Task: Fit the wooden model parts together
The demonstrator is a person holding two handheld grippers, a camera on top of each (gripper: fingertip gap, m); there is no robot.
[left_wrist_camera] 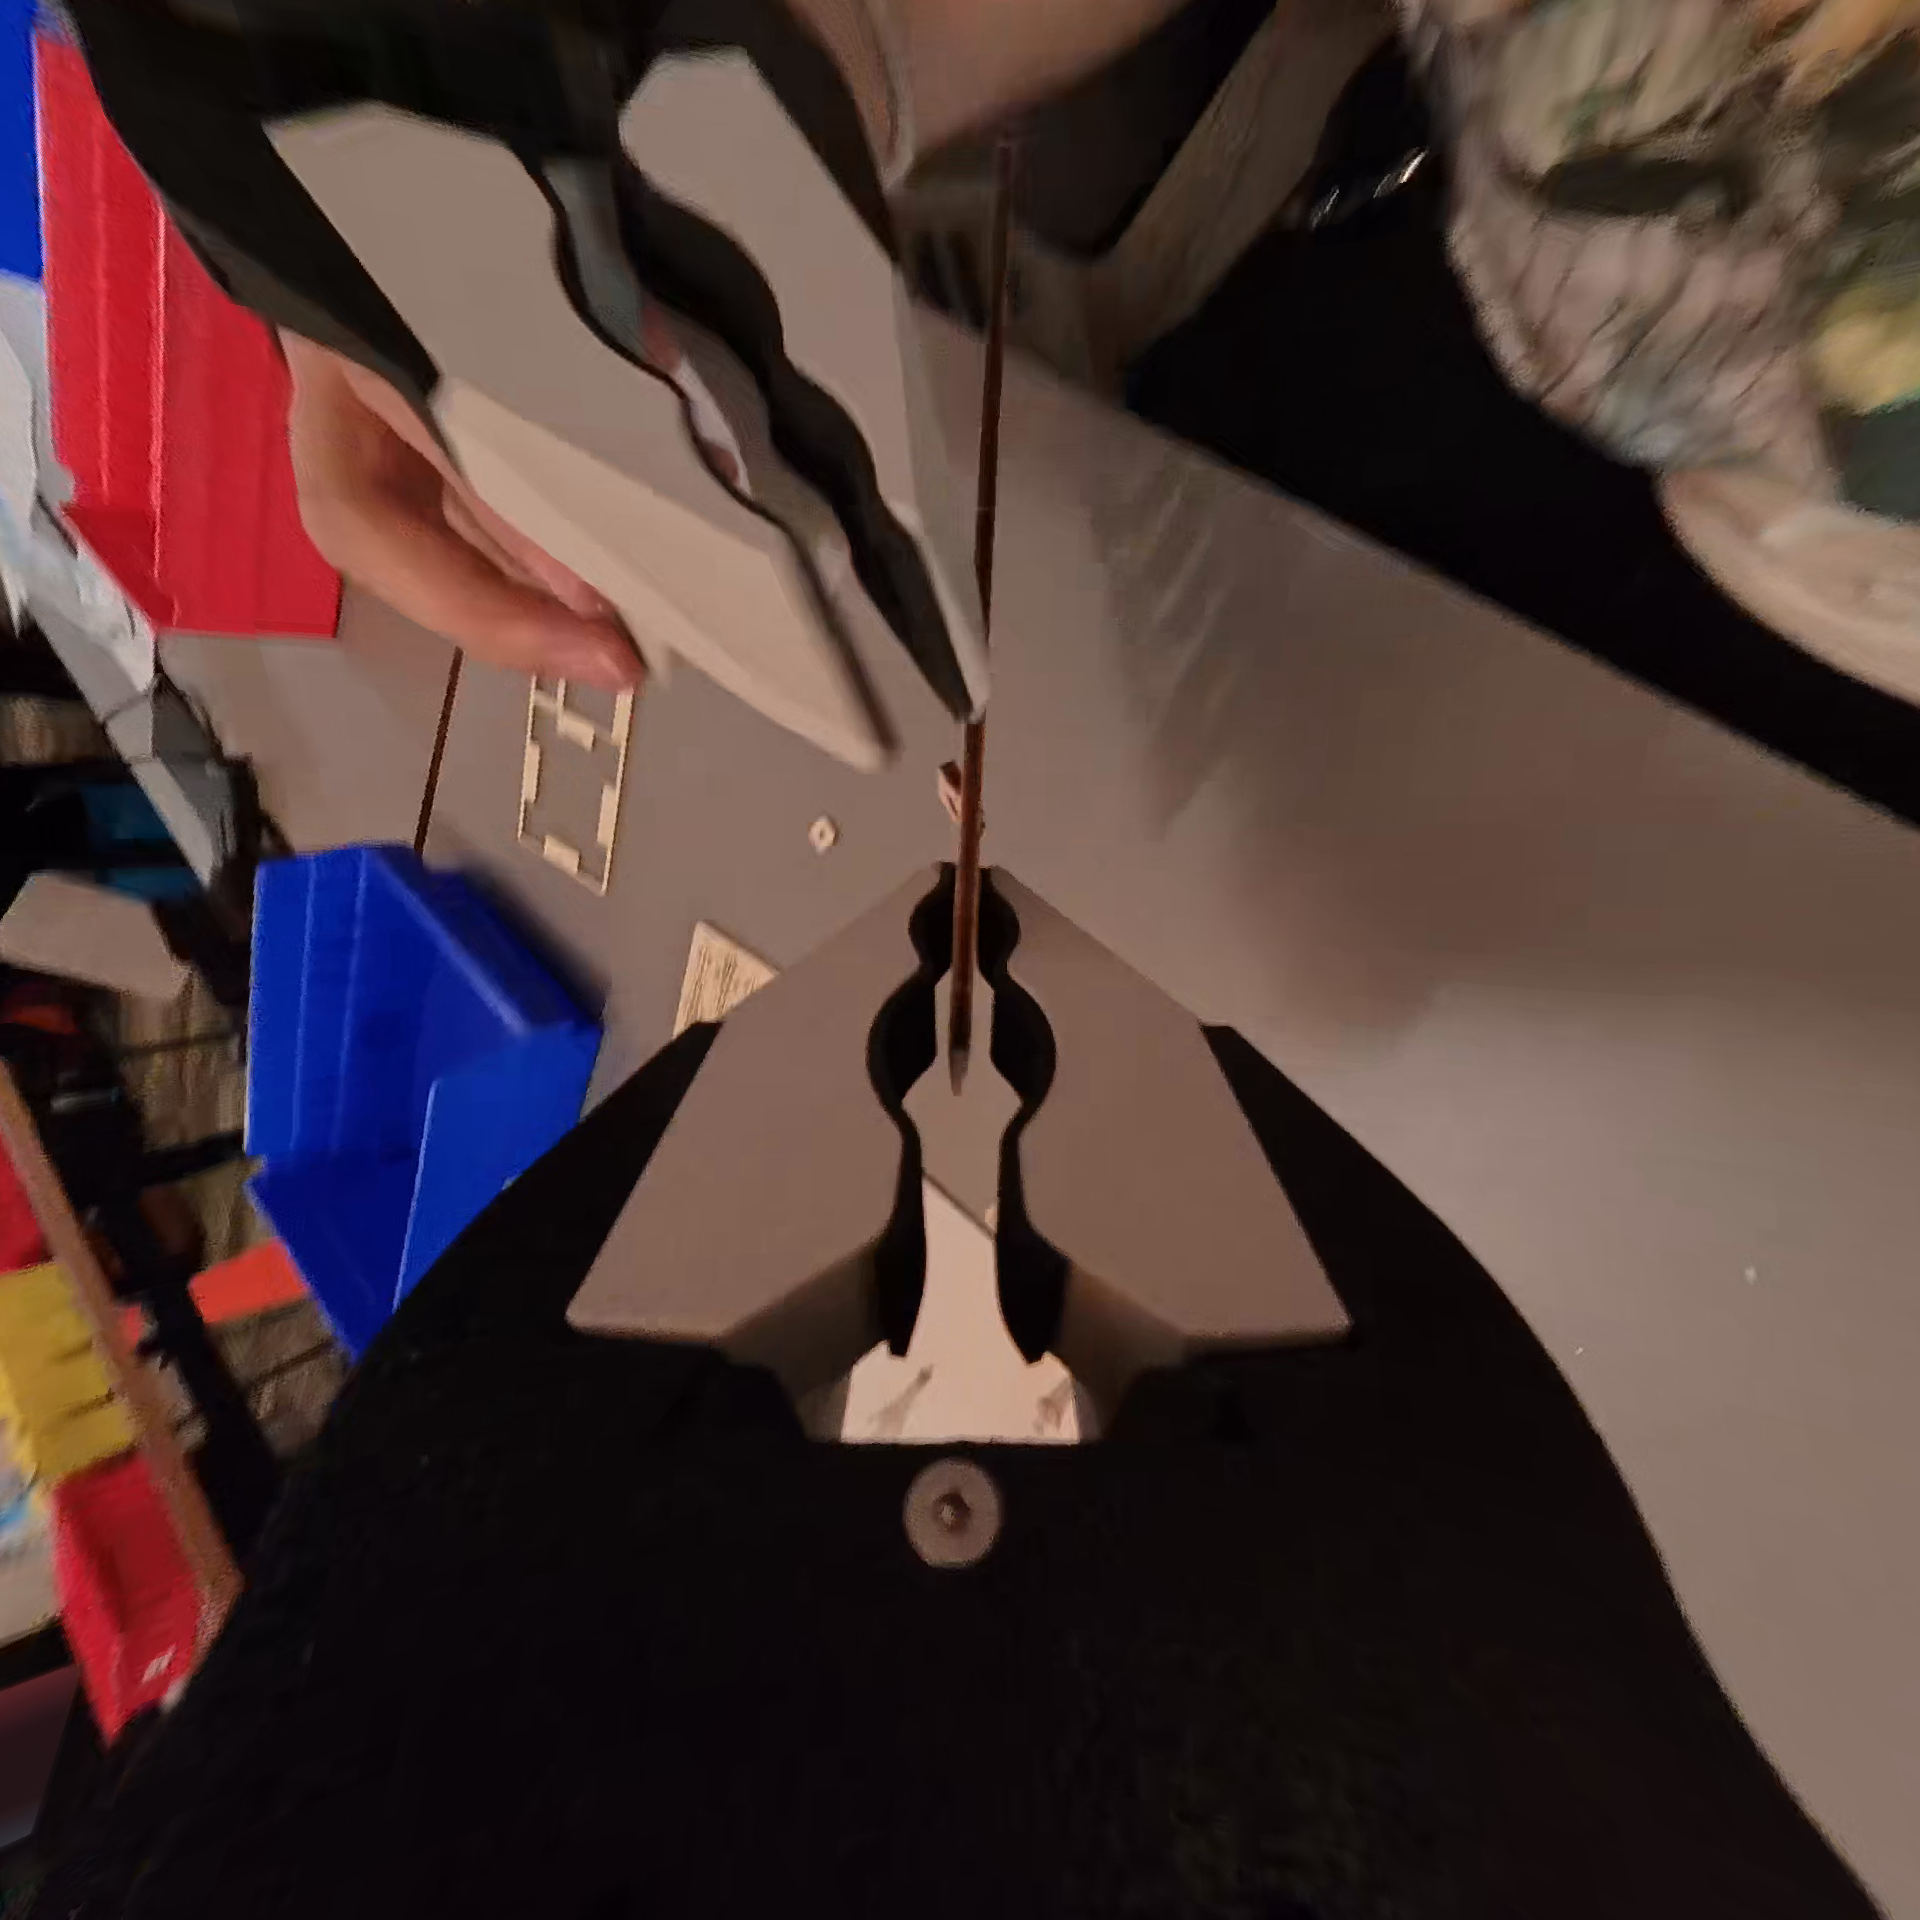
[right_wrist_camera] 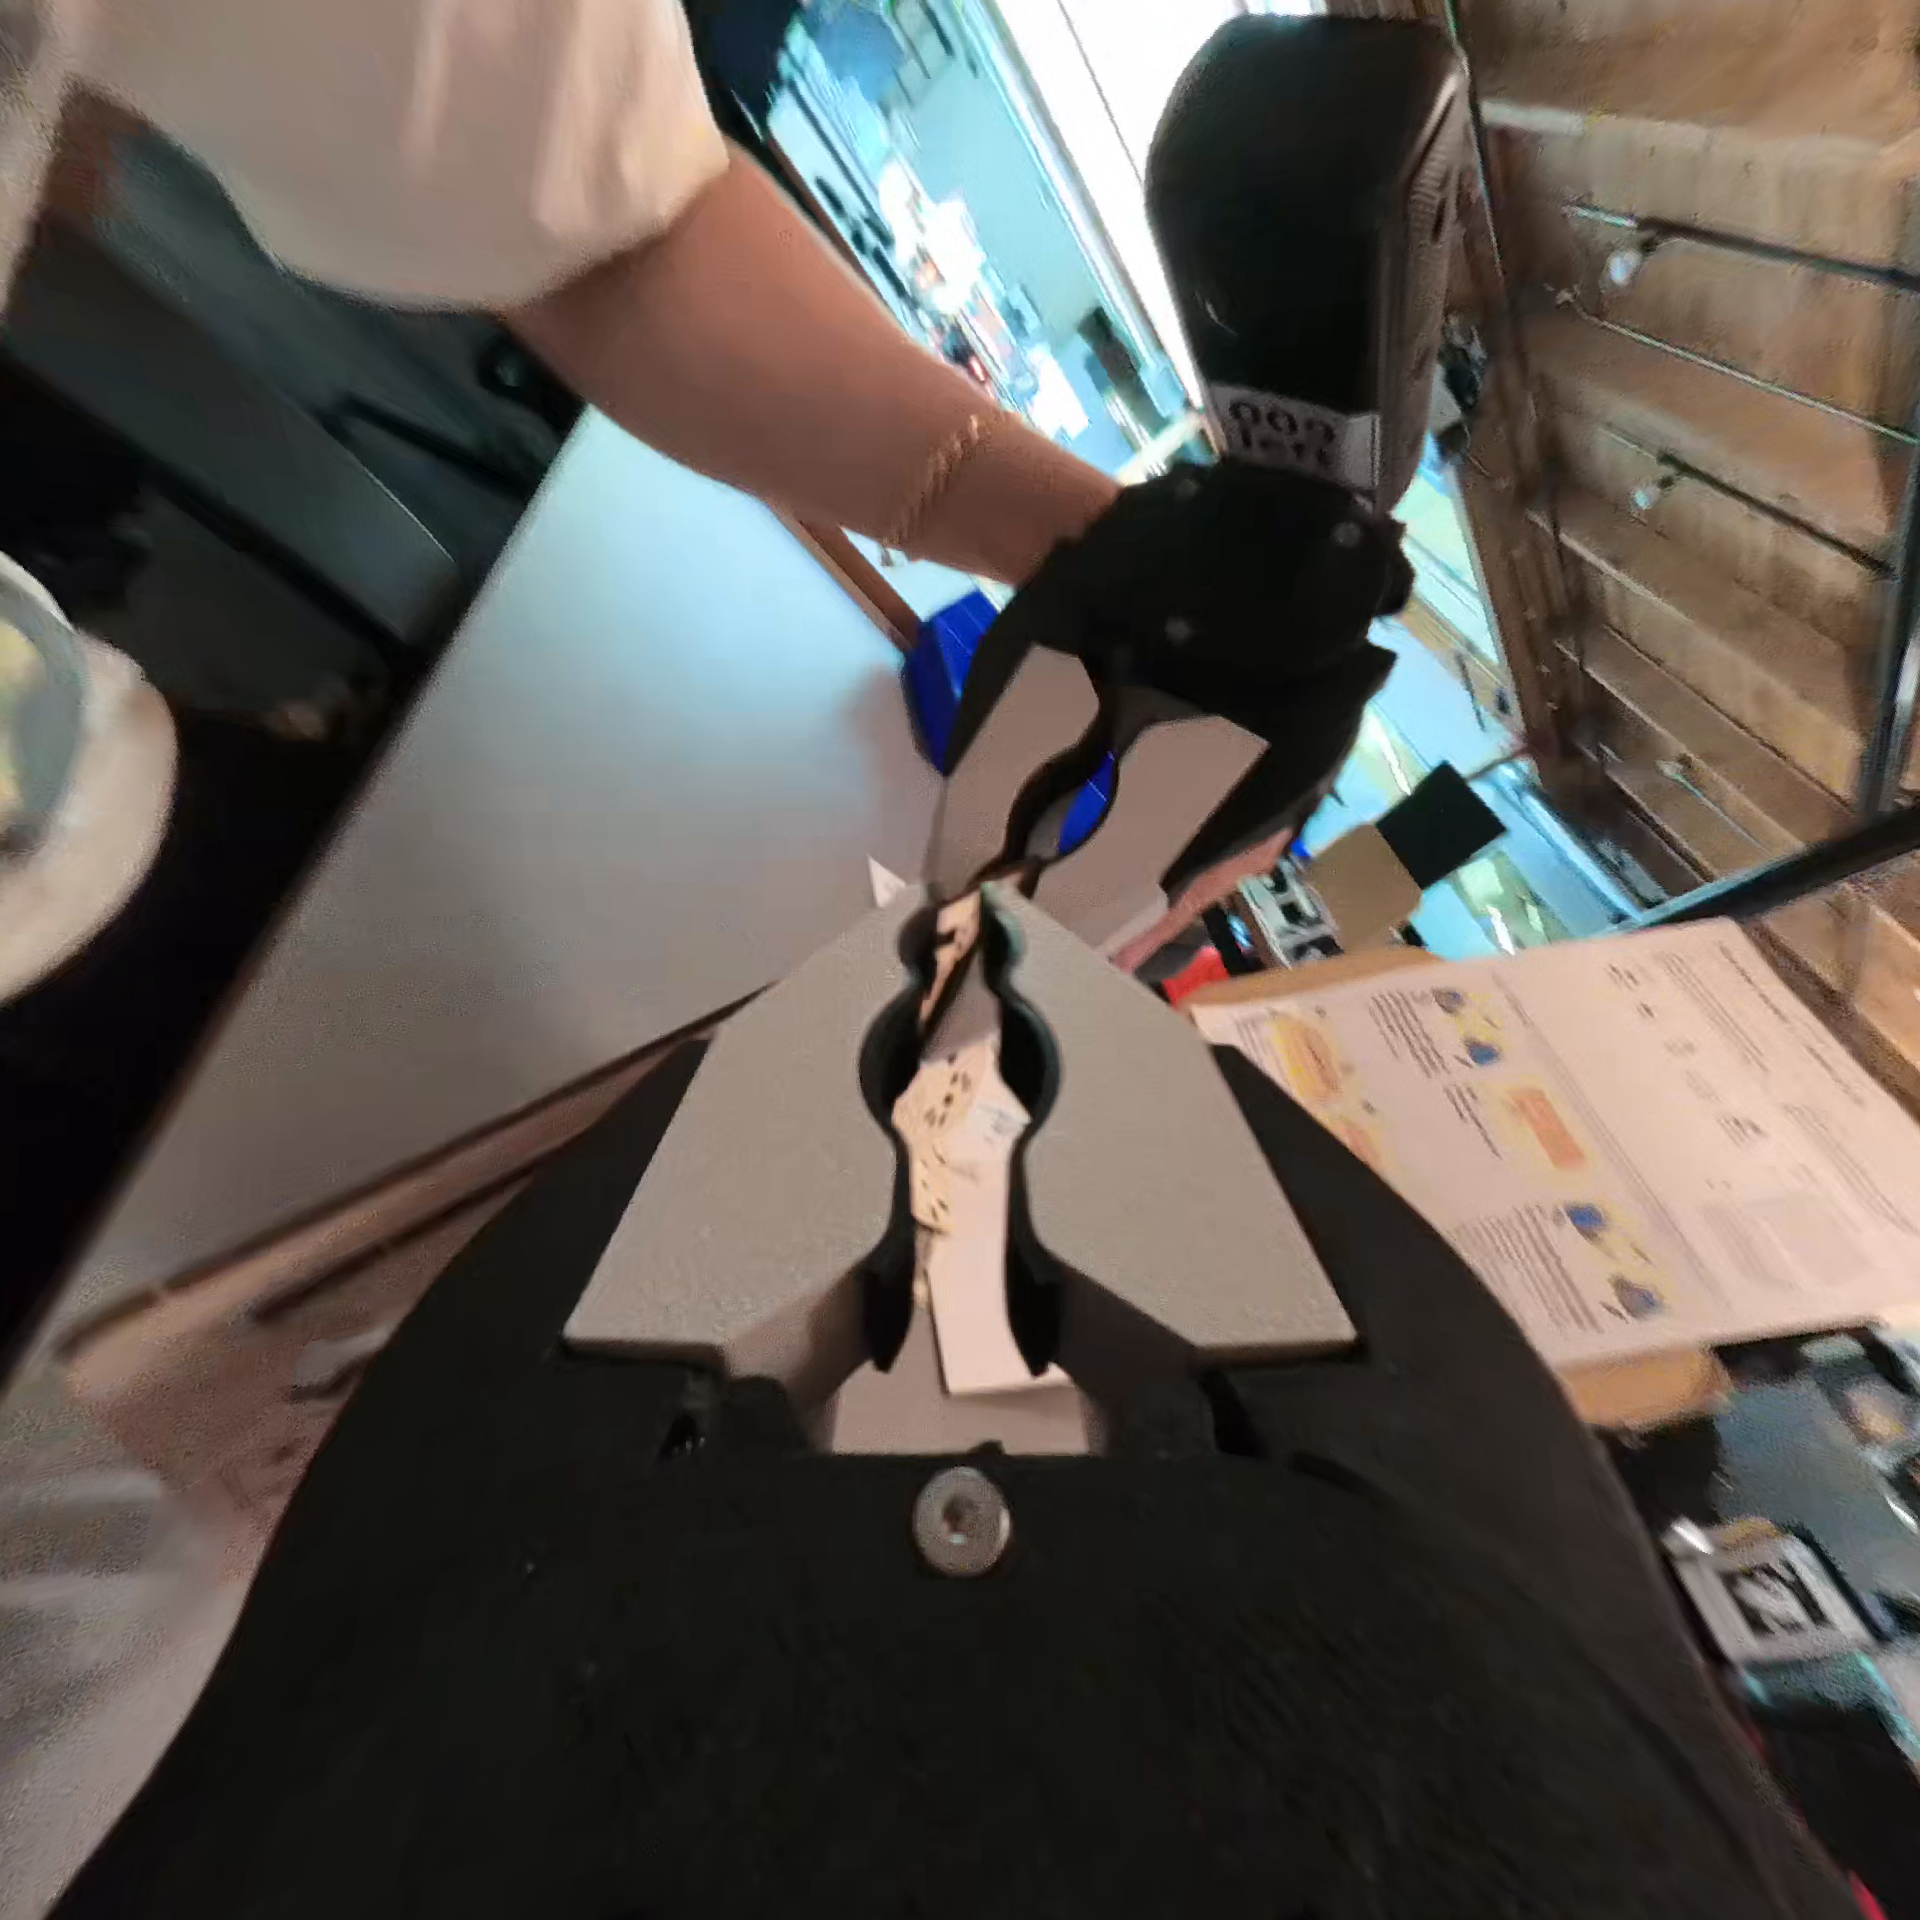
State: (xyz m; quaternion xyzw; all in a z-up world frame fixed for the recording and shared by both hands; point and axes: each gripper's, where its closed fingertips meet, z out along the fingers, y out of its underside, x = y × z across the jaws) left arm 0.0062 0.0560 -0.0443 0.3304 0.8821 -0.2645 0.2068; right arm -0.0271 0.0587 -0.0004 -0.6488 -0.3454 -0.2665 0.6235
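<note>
A thin wooden model sheet [left_wrist_camera: 984, 499] shows edge-on as a dark line, held in the air above the grey table [left_wrist_camera: 1351, 831]. My left gripper [left_wrist_camera: 966, 883] is shut on its near end. My right gripper [left_wrist_camera: 940, 717] comes in from the upper left, held by a hand [left_wrist_camera: 447, 540], and its tips pinch the same sheet. In the right wrist view my right gripper [right_wrist_camera: 961, 909] is shut on the pale, dark-edged wooden part [right_wrist_camera: 954, 961]. The left gripper [right_wrist_camera: 997, 862] meets it tip to tip from the far side. I cannot tell whether this is one part or two.
On the table lie a punched-out wooden frame sheet [left_wrist_camera: 571, 779], two small loose wooden bits [left_wrist_camera: 823, 831], and a paper [left_wrist_camera: 717, 971]. A blue bin [left_wrist_camera: 416, 1039] and a red bin [left_wrist_camera: 156, 416] stand at the left. An instruction sheet [right_wrist_camera: 1610, 1122] lies on a cardboard box at the right. The tips of one gripper are about 5 cm away from the tips of the other.
</note>
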